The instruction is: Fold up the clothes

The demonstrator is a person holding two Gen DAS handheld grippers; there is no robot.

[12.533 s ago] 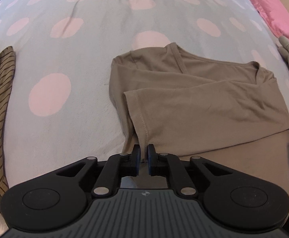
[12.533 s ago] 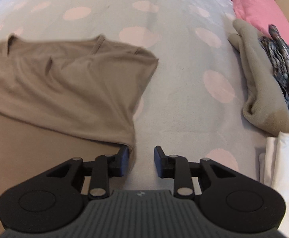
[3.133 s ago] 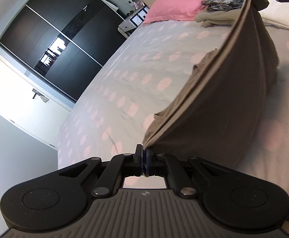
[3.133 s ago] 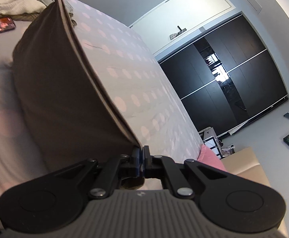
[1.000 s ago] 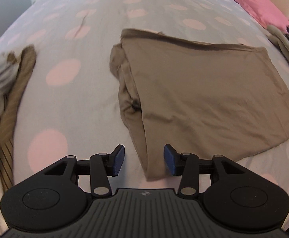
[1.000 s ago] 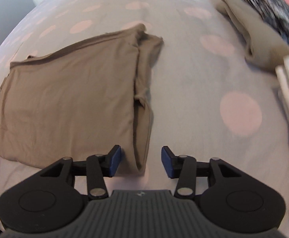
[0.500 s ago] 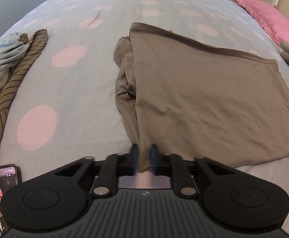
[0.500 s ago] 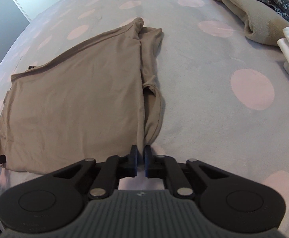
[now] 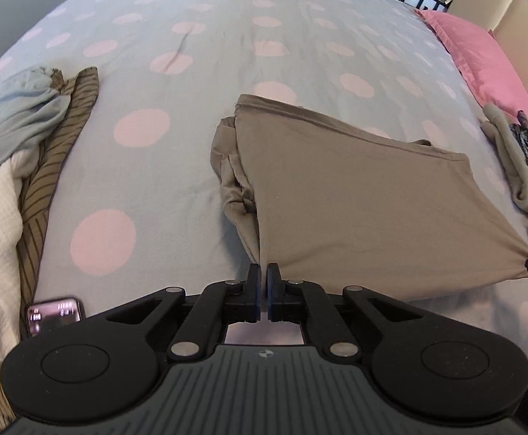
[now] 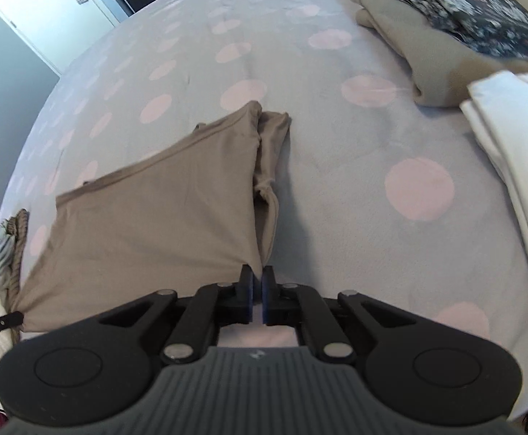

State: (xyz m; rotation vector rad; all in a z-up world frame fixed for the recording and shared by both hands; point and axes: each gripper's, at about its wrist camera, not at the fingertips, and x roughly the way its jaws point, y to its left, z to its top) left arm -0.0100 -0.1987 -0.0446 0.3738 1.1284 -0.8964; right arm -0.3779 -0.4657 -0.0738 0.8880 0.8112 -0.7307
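a: both near corners are pinched now. the left gripper (image 9: 263, 291) has its jaws closed on the near left corner of the flat, half-folded taupe jersey t-shirt (image 9: 354, 203), and the right gripper (image 10: 257, 295) is clamped the same way on the near right corner, low in the middle of its own view.

b: and the shirt itself?

a: it lies in the middle of the grey bedspread with pink dots (image 9: 198, 116), its near hem raised off the bed and pulled taut between the two grippers, its far edge resting on the cover.

b: so how do we do this fold well?

a: i'd raise both corners evenly, keep the hem stretched straight, then carry it toward the far edge and lay it down square. the bunched sleeves along the left side in the left view are the risk; they could slip out and spoil the edge.

b: anything in the way?

a: not much, i judge. a smartphone with a lit screen (image 9: 54, 313) sits lower left, loose clothes lie at the left edge, and a pile of folded clothes (image 10: 445, 29) waits upper right in the right view, well apart.
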